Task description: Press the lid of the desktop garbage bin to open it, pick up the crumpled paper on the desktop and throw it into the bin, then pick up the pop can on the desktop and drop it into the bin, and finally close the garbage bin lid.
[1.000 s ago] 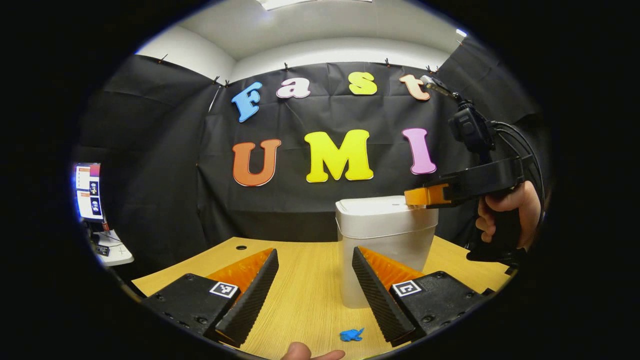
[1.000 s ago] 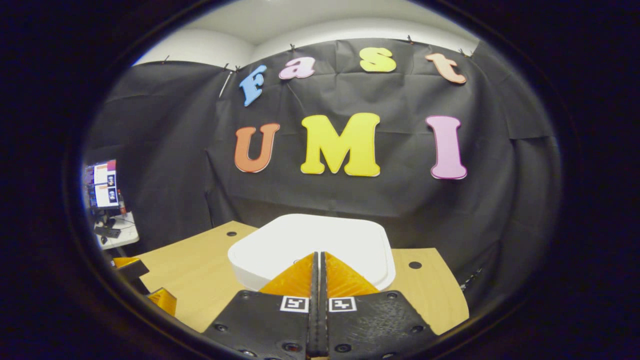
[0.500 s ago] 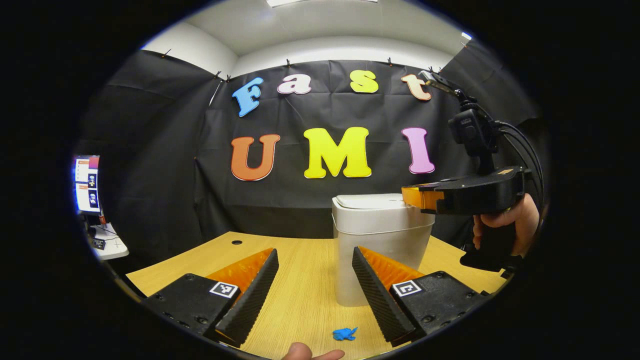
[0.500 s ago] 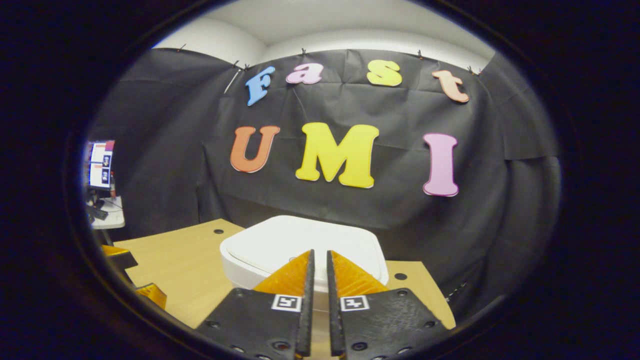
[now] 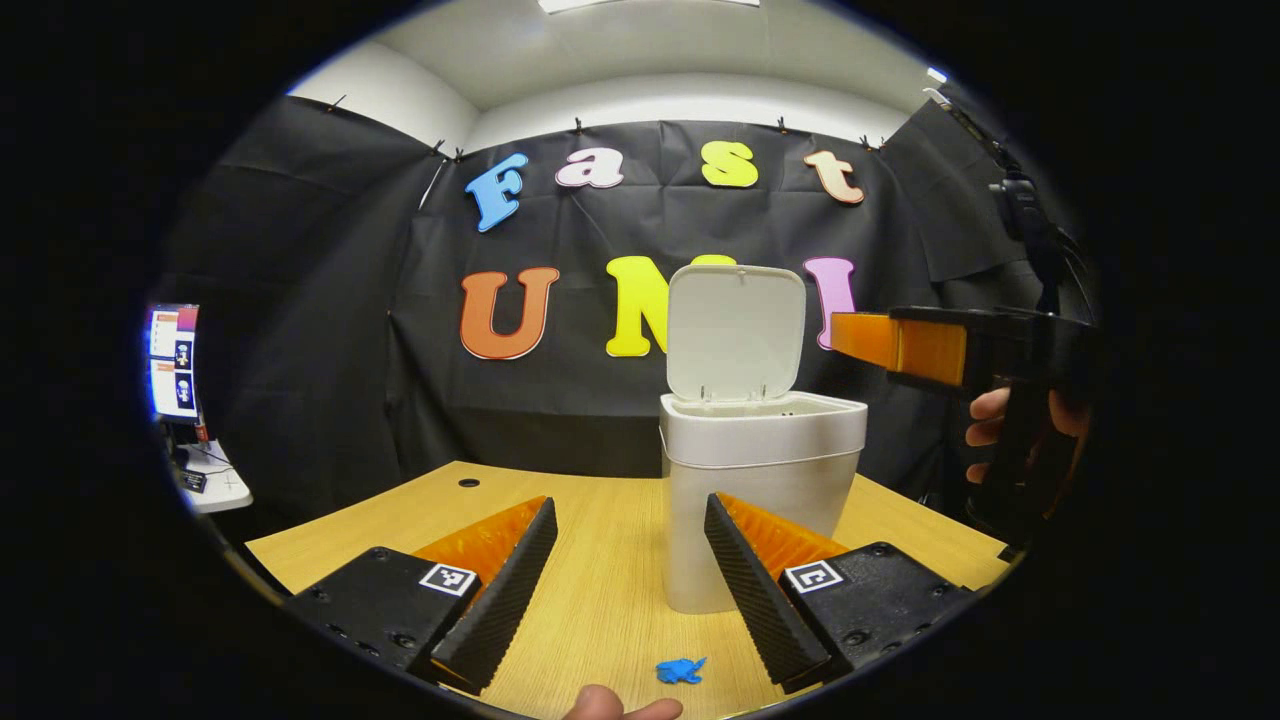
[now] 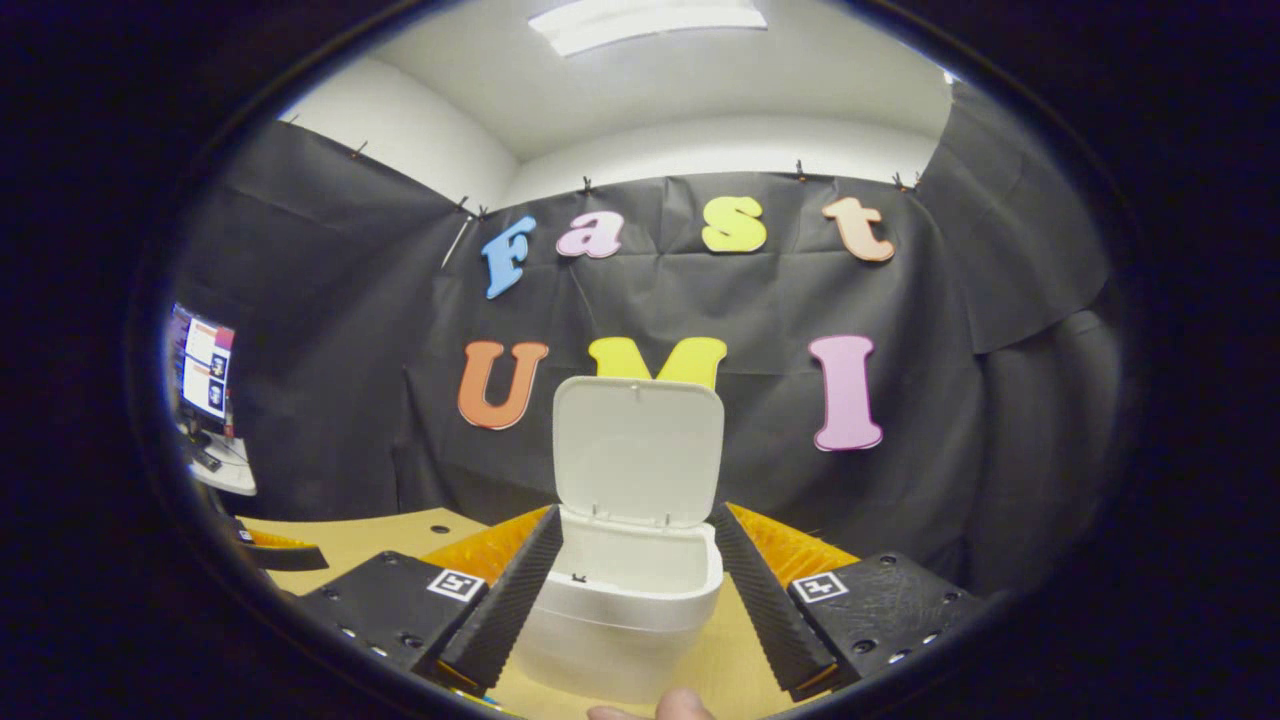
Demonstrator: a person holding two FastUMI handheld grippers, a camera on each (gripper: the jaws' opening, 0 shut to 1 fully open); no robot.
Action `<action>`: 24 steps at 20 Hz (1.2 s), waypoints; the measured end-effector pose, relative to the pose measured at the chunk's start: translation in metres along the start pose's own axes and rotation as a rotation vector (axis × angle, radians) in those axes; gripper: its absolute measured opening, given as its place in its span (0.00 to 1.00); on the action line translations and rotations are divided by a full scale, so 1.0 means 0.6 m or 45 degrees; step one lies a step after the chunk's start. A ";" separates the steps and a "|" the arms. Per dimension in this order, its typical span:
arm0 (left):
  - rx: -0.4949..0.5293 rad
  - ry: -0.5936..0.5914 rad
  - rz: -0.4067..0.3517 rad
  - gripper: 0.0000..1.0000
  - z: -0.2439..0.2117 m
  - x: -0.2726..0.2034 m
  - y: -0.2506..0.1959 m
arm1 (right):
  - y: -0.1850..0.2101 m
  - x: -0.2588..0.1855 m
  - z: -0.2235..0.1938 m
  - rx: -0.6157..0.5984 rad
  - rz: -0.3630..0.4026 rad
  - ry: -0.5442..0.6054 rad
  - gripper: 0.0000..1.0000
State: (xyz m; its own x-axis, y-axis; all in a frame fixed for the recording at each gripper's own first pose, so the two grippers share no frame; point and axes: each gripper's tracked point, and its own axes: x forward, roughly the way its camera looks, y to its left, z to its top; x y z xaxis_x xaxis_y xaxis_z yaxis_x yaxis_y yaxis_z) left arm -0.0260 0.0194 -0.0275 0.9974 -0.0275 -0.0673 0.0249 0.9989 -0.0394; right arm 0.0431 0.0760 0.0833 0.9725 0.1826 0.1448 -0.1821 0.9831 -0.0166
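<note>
- Left gripper view: wooden desktop (image 5: 610,600) runs across the lower half. The garbage bin (image 5: 760,500) stands on it at about 1 o'clock from the left gripper (image 5: 630,580), its base partly behind that gripper's right-hand finger.
- Bin lid (image 5: 735,332) is swung up, nearly vertical at the back edge, so the mouth is open for drops. Judgement: the lid-press step is done.
- Right gripper (image 5: 850,335), held by a hand (image 5: 1000,430), sits at 3 o'clock, level with the raised lid and apart from the bin. Probably backed off to give the lid room.
- Right gripper view: right gripper (image 6: 635,590) has fingers spread wide, nothing between them; the open bin (image 6: 625,610) lies beyond, framed between them.
- Left gripper: spread wide, empty, low over the desk.
- Small blue scrap (image 5: 680,670) on the desktop at 6 o'clock; too small to identify.
- Crumpled paper and pop can: I cannot place them; pickup comes next.
</note>
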 end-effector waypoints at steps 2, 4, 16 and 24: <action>-0.006 0.002 -0.009 0.96 -0.002 -0.004 -0.004 | -0.009 -0.023 0.001 0.015 0.000 -0.019 0.95; -0.009 0.003 -0.027 0.96 -0.003 -0.004 -0.013 | -0.020 -0.041 -0.008 0.037 -0.007 -0.011 0.95; 0.012 0.289 -0.134 0.96 -0.172 -0.024 -0.071 | -0.101 -0.132 -0.138 0.133 -0.104 0.110 0.95; 0.037 0.540 -0.145 0.97 -0.309 -0.039 -0.079 | -0.127 -0.171 -0.209 0.150 -0.076 0.147 0.95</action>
State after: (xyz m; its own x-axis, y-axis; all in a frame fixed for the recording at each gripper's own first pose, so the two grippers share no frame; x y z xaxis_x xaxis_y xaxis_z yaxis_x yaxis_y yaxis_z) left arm -0.0632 -0.0341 -0.2090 0.8719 -0.1444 -0.4679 0.1408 0.9891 -0.0427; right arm -0.0247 -0.0165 -0.0544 0.9911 0.1304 0.0271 -0.1325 0.9855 0.1058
